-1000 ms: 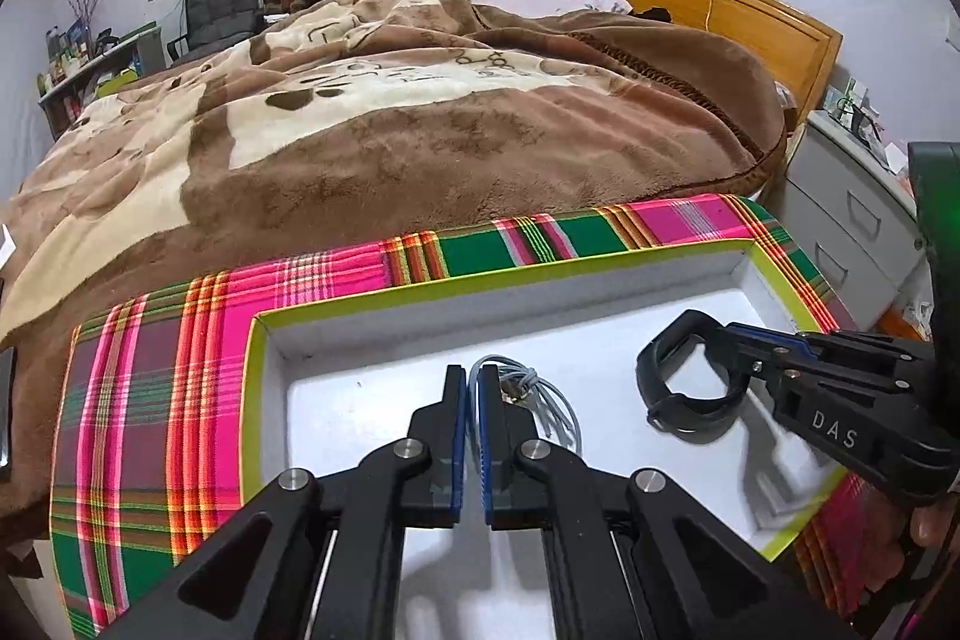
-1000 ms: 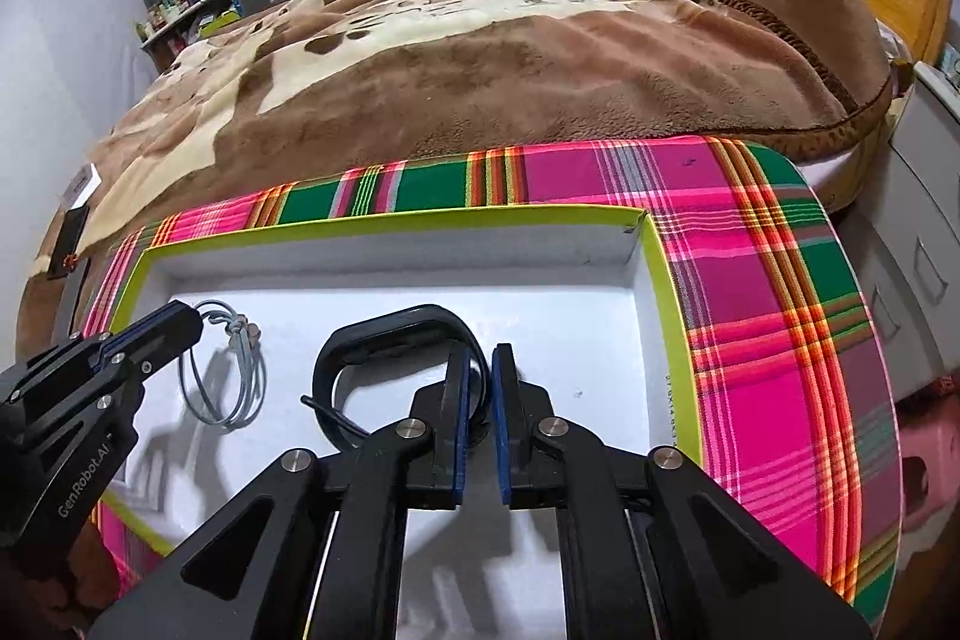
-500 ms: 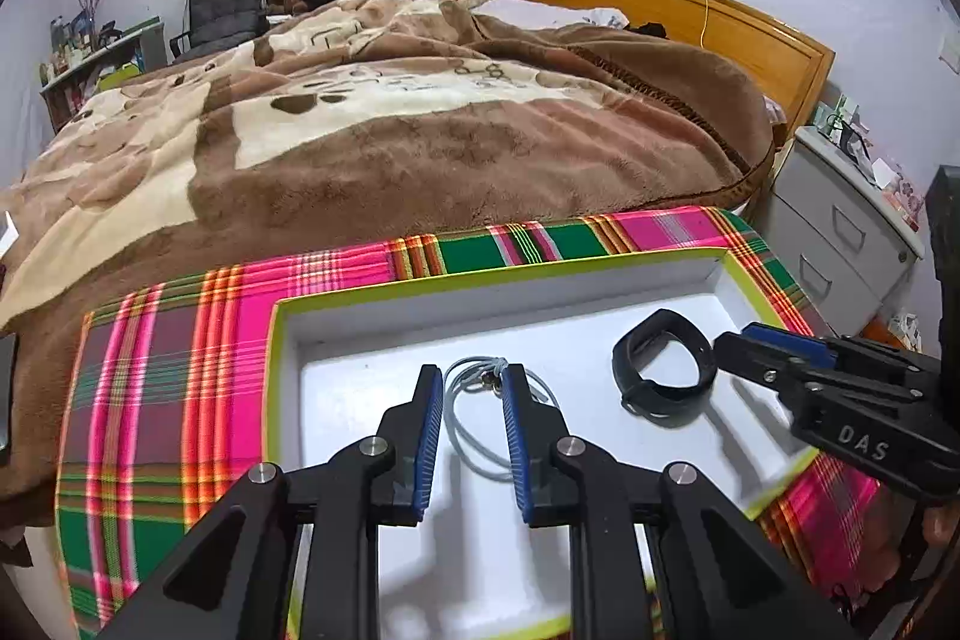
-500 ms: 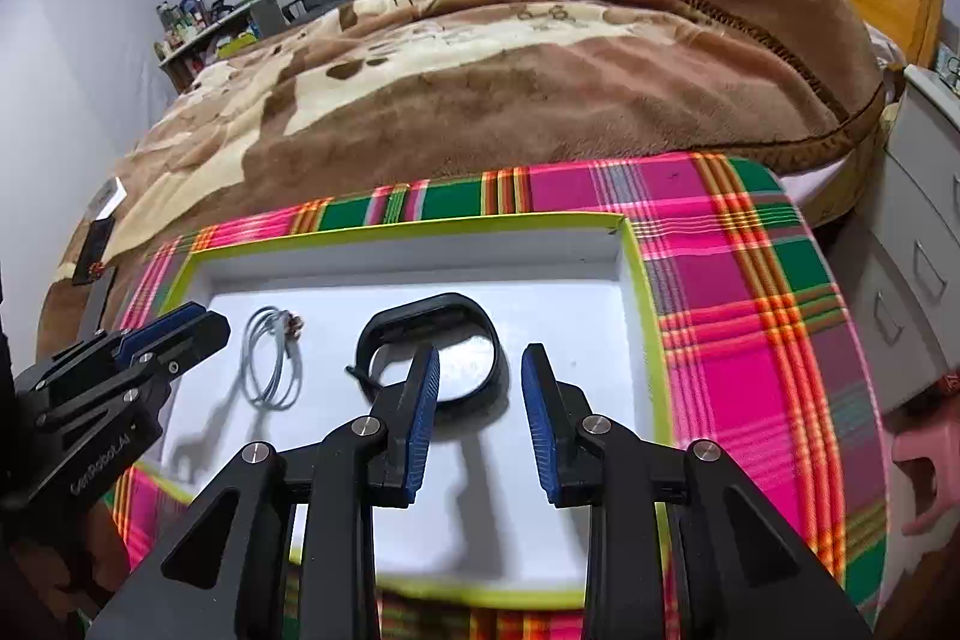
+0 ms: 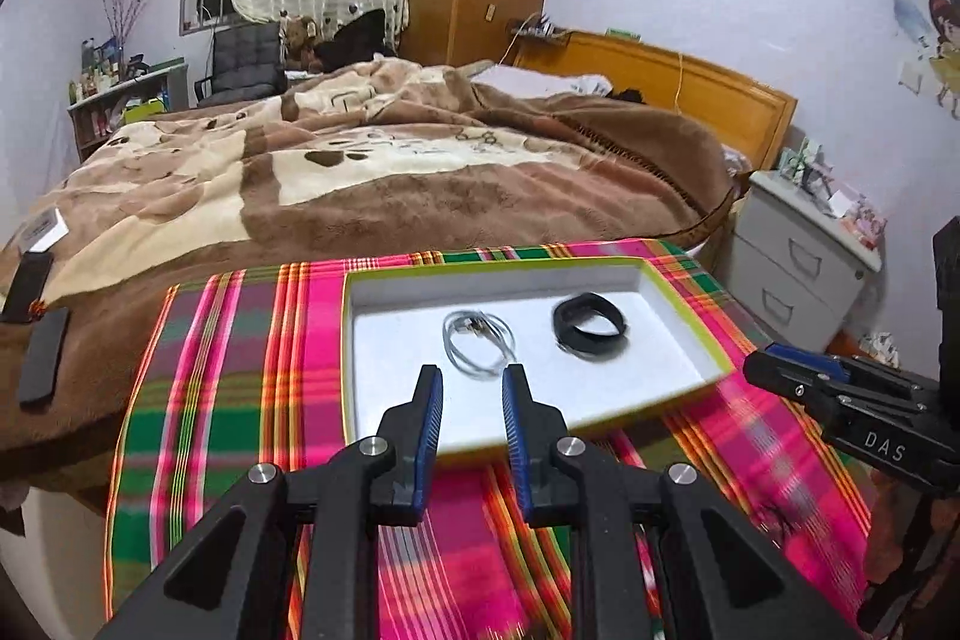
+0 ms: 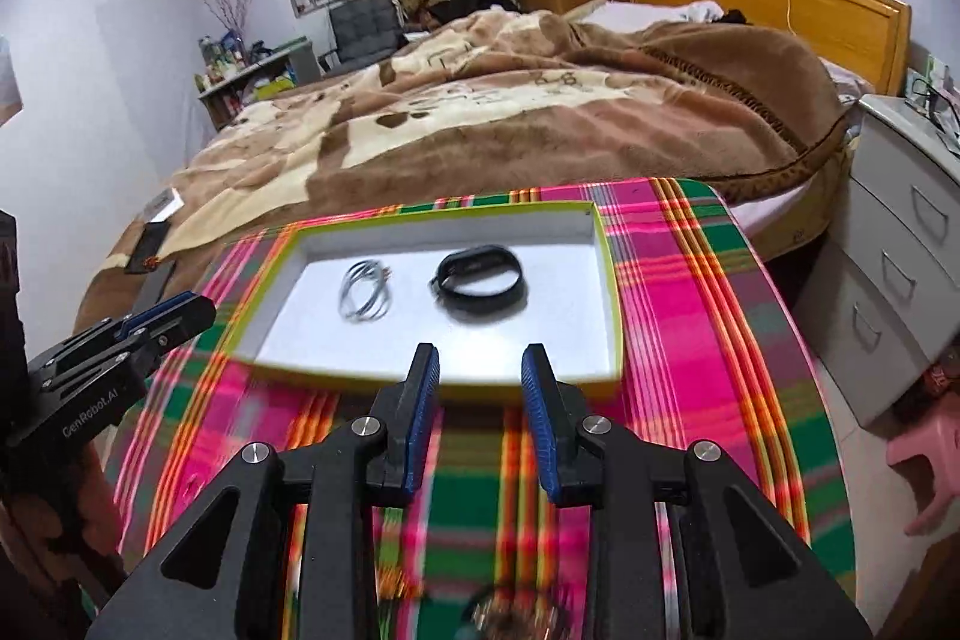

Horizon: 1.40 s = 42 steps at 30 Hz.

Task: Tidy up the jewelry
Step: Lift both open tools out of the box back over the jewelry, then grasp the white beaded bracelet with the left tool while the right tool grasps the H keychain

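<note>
Left wrist view: your left gripper and right gripper both stand parted and empty, while the silver chain and black bracelet lie apart in the tray. Something blurred lies near the right view's bottom edge; a hurried reach could nudge the light tray across the plaid cloth.

Left claw sits with its jaws apart, the blue pads facing each other across a clear gap with nothing pinched between them. Both black fingers angle forward and down. Those jaws have just been opening, and they are empty. Over on the right, the right claw shows the same stance: jaws spread, blue pads parted, nothing caught in the gap, and it too has just been opening. Each claw turns up in the other's view, off to the side, level with its partner and well apart from it. A bit of the person's hand shows low at the frame edge behind each one.
</note>
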### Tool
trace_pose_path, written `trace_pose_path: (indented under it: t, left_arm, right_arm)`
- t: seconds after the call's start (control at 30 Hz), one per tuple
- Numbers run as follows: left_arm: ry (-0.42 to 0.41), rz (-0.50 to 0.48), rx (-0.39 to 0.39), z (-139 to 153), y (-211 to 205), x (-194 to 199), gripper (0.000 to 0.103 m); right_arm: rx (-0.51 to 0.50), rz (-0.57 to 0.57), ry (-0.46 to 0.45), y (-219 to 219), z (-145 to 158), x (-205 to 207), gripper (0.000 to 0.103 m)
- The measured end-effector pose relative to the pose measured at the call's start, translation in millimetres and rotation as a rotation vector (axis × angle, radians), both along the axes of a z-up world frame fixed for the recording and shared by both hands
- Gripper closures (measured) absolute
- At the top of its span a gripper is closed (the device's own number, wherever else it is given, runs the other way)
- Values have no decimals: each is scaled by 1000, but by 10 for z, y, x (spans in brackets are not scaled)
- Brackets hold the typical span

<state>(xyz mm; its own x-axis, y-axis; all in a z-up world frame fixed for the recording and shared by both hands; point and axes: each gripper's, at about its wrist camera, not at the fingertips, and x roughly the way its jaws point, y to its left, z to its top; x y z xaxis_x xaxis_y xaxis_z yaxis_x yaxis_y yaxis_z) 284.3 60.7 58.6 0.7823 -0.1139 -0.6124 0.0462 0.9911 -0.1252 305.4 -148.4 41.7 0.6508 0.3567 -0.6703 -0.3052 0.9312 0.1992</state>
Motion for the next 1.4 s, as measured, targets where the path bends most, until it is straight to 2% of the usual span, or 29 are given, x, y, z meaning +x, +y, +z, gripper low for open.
trace_pose_path:
  t: [0.17, 0.37, 0.67, 1.0, 1.4]
  left_arm:
    - [-40, 8, -33, 24, -7, -546, 83]
    - [-56, 3, -31, -80, -82, -1099, 83]
    - [-42, -21, -5, -263, -139, -1579, 83]
    - [-10, -45, -10, -394, -213, -1726, 83]
    - [43, -90, -18, -490, -379, -1478, 83]
  right_arm:
    - [8, 9, -43, -57, 3, -504, 74]
    - [21, 15, -58, -120, -67, -981, 74]
    - [-18, 3, -56, -211, -220, -1377, 74]
    - [-7, -24, -19, -353, -386, -1531, 74]
    - [29, -31, 52, -382, -539, -1338, 74]
